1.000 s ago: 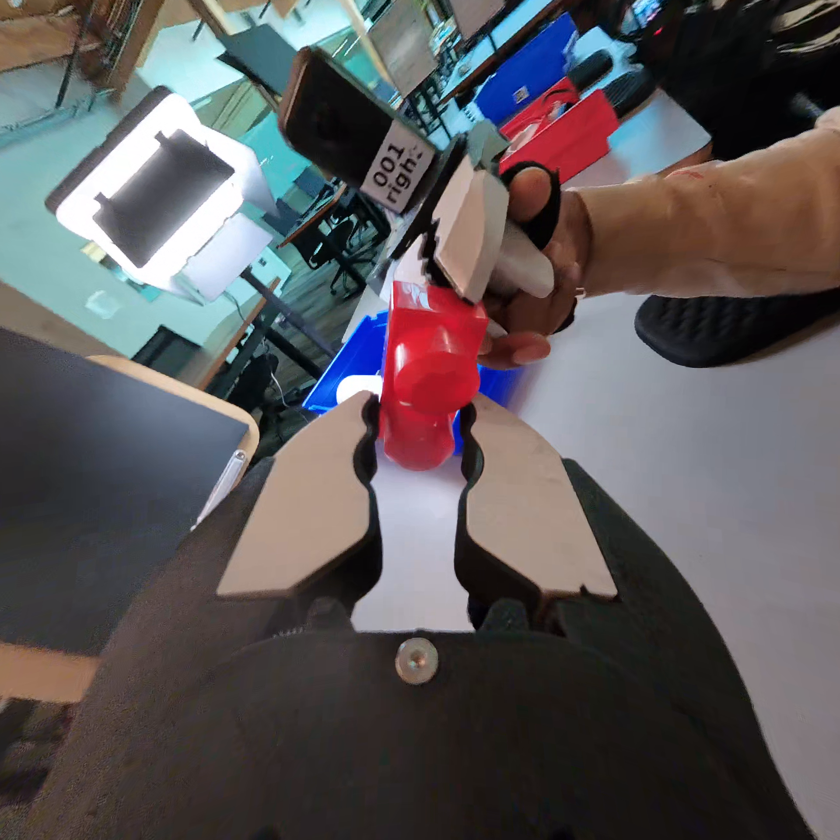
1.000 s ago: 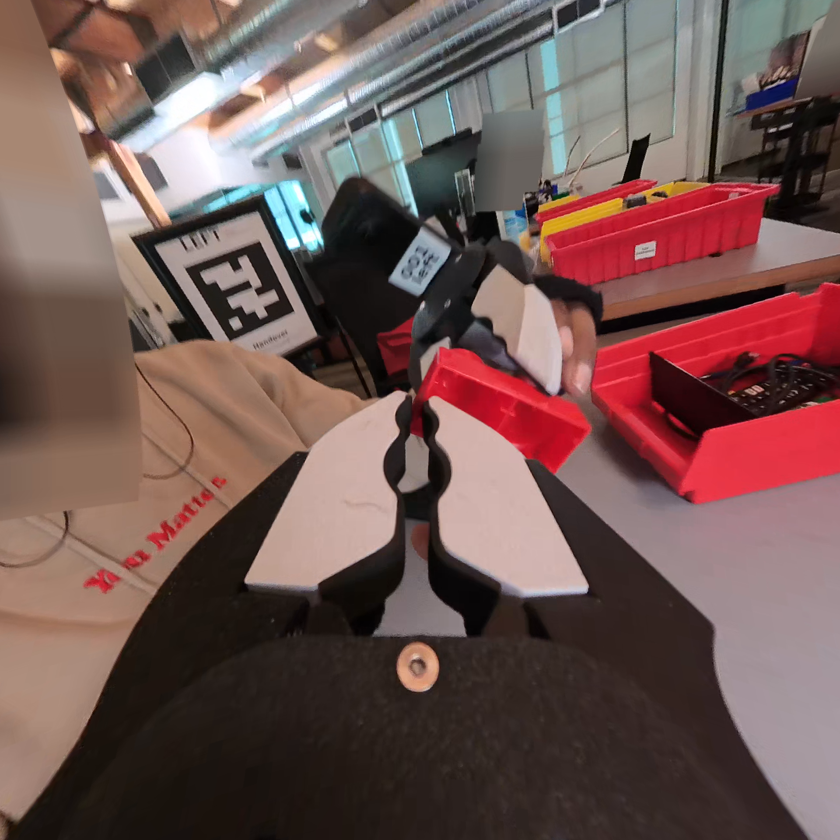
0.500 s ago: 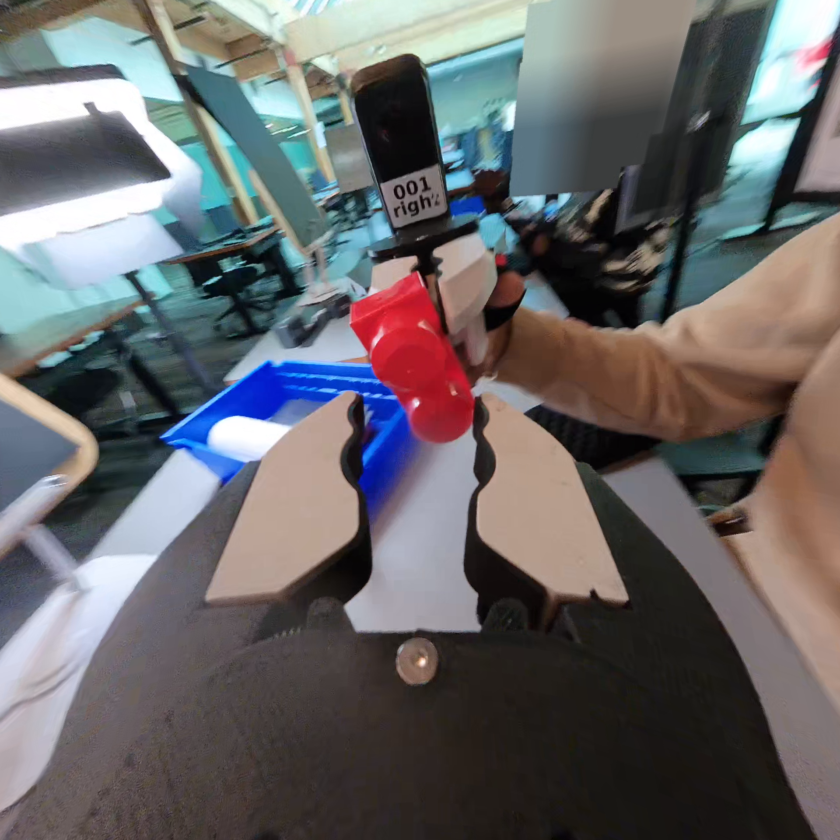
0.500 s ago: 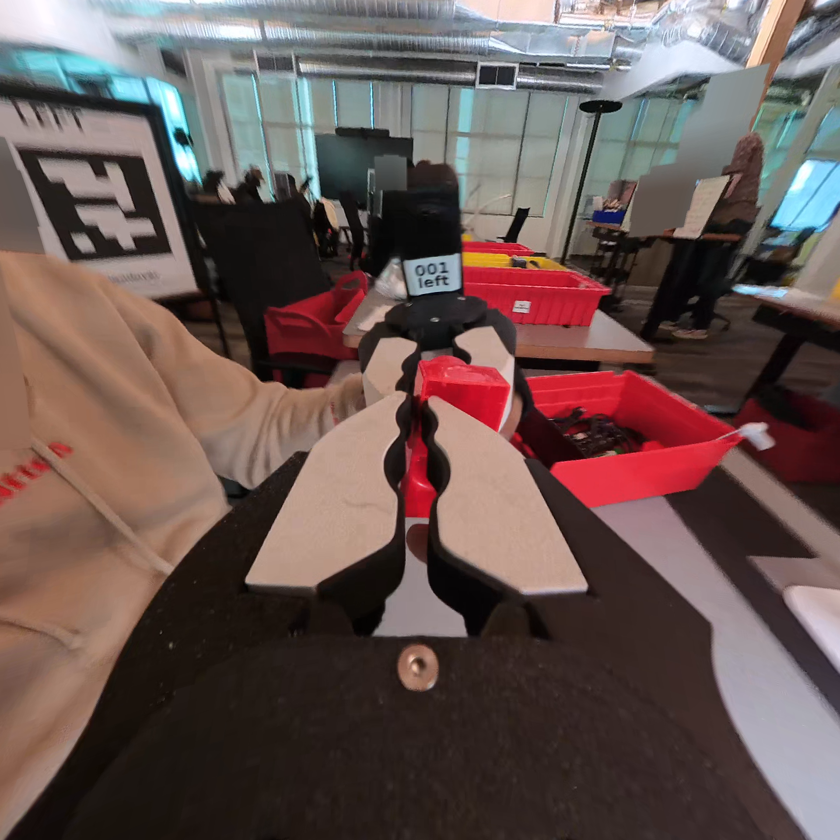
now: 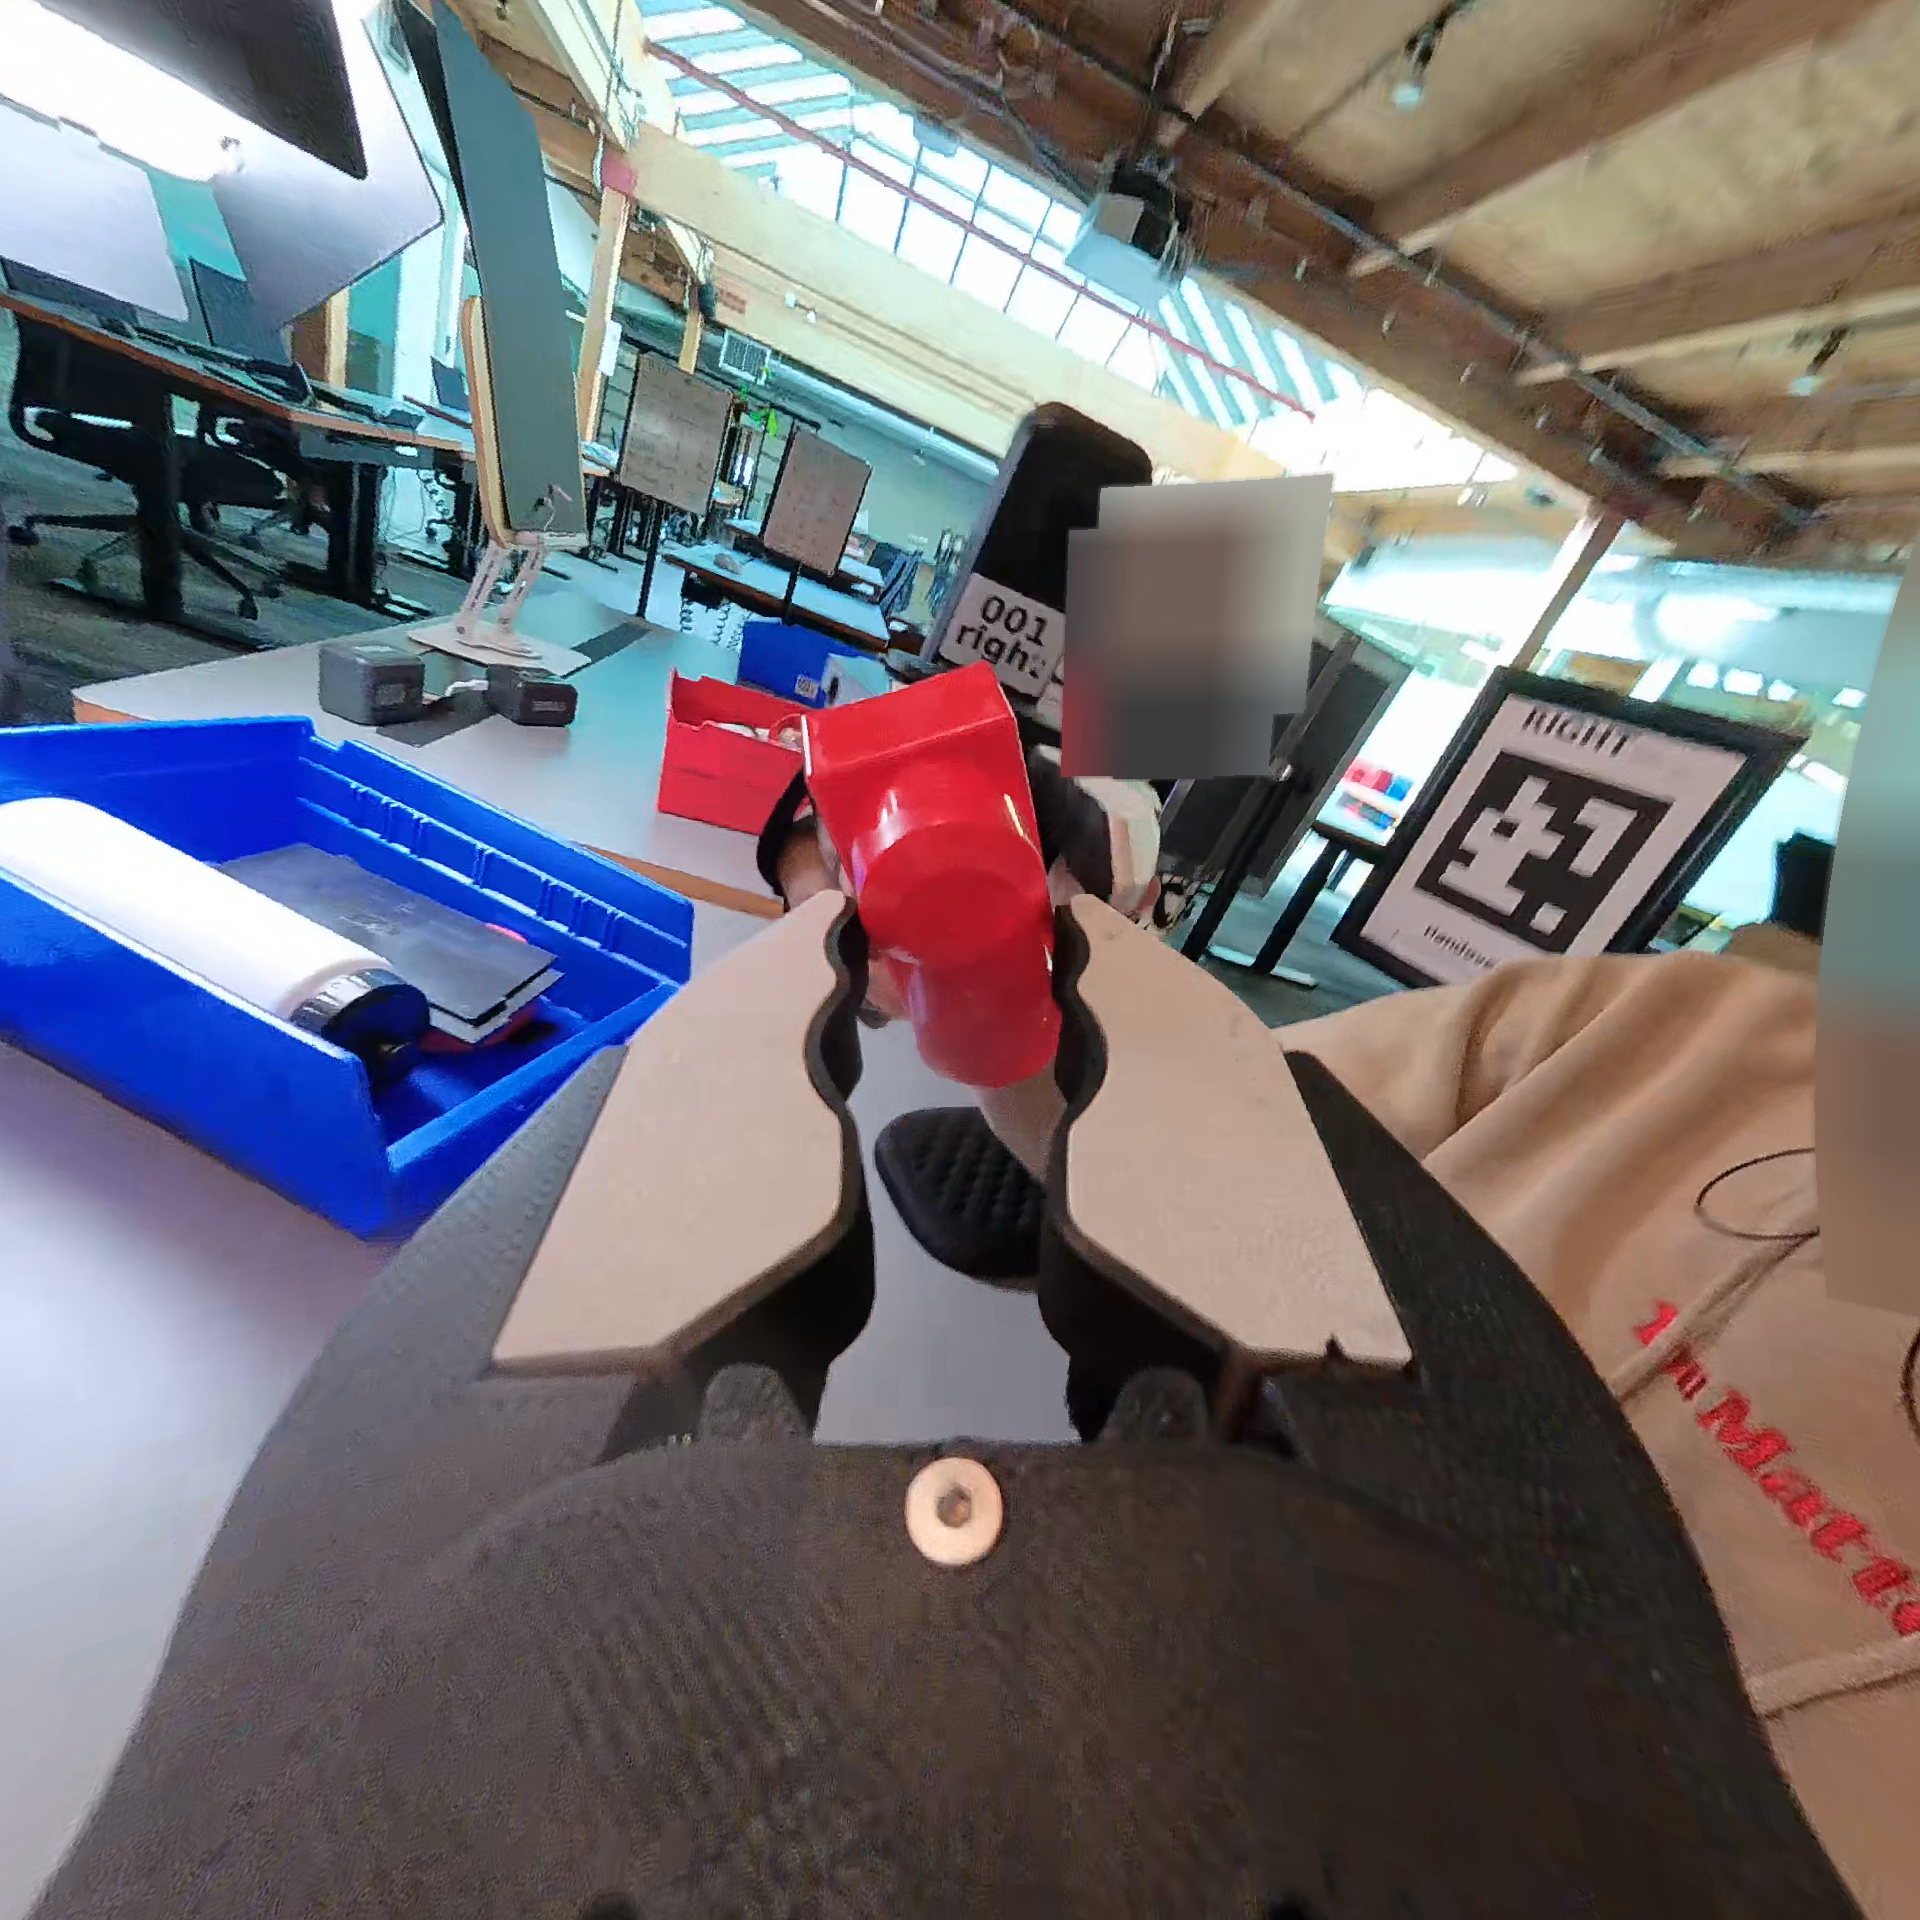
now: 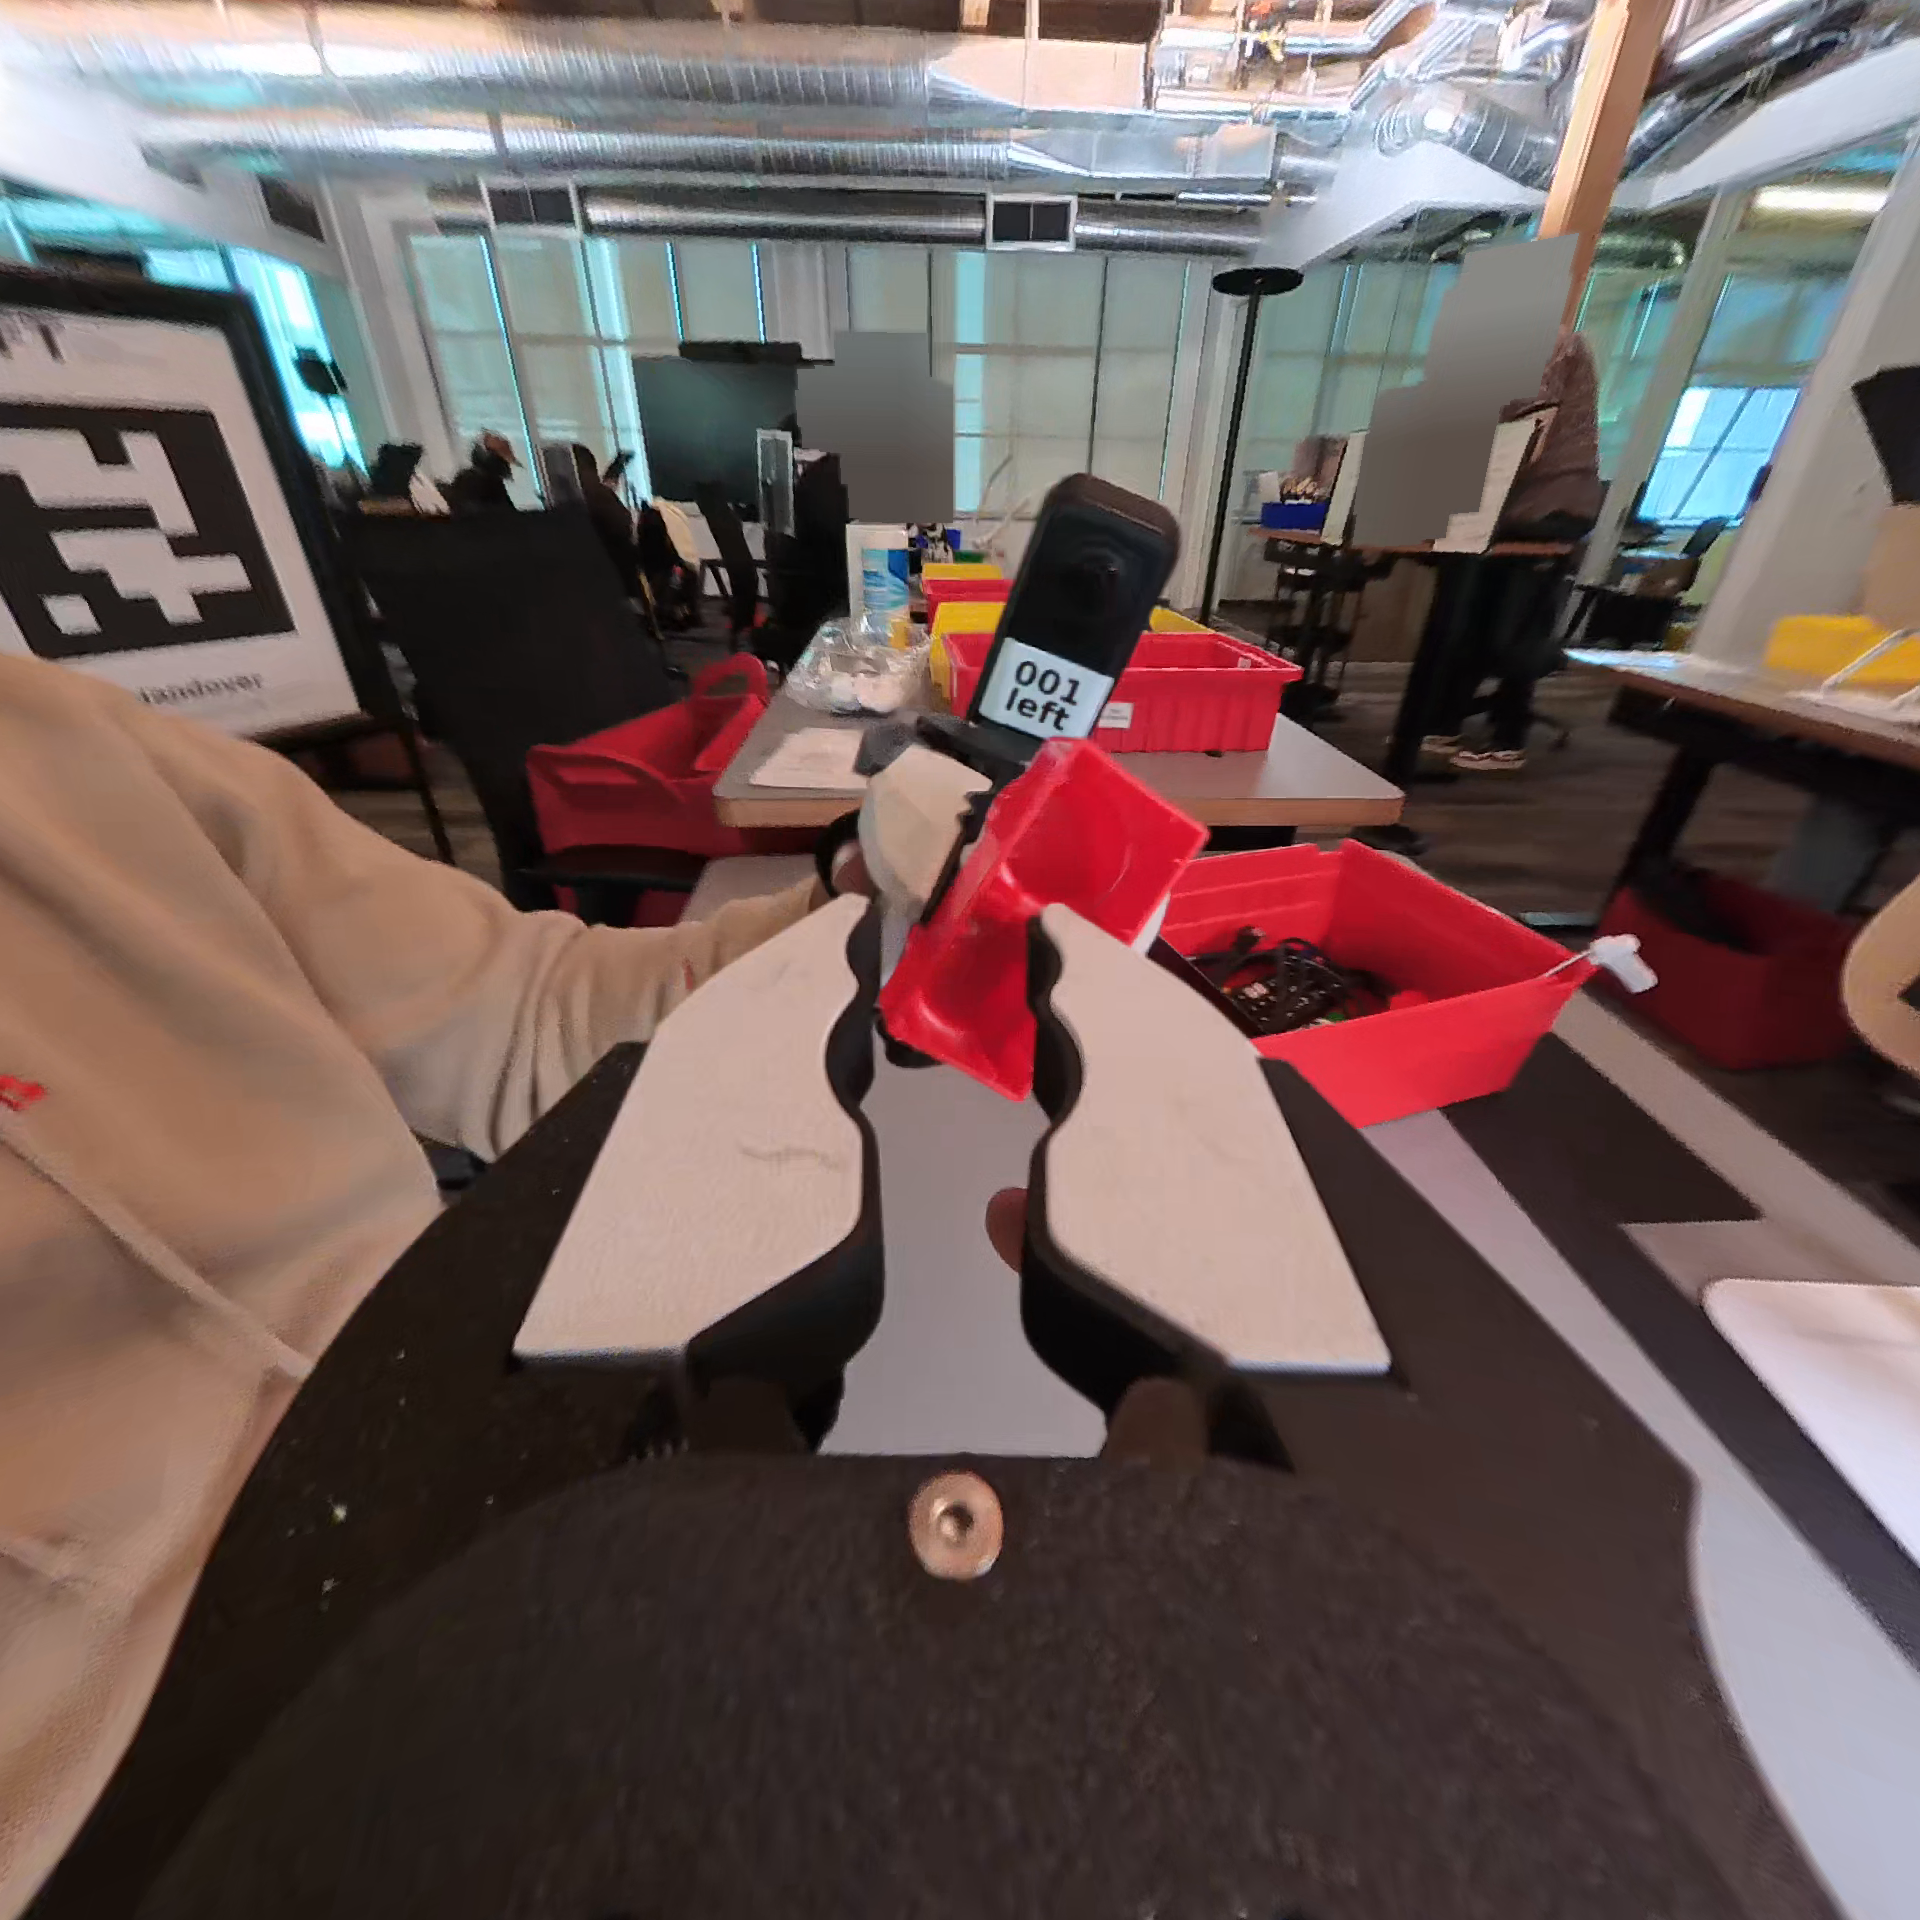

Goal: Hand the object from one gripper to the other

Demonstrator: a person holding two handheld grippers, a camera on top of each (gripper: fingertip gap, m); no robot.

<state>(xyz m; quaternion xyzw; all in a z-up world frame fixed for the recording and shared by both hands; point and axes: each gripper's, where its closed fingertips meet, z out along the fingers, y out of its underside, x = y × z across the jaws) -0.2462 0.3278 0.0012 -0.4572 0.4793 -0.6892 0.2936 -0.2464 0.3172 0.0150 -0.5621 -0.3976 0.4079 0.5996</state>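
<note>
On my left side, at 9 o'clock in the left wrist view, a blue bin (image 5: 260, 1049) sits on the grey table (image 5: 156, 1299). A white roll (image 5: 156, 904) lies inside it.

In the middle, my left gripper (image 5: 956, 909) is closed onto the red plastic piece (image 5: 935, 862). Its two tips press the round end, one on each side. The piece is up in the air at 12 o'clock, above the table, and its boxy end points away from me.

At 2 o'clock stands a sign with a black and white pattern (image 5: 1538, 831). My tan sleeve (image 5: 1558, 1122) is at 3 o'clock.

In the right wrist view, my right gripper (image 6: 948, 914) is part way open, with the boxy end of the red piece between its tips. I cannot tell if the tips press it or only sit beside it. A red bin (image 6: 1455, 1018) with dark cables is at 3 o'clock.
</note>
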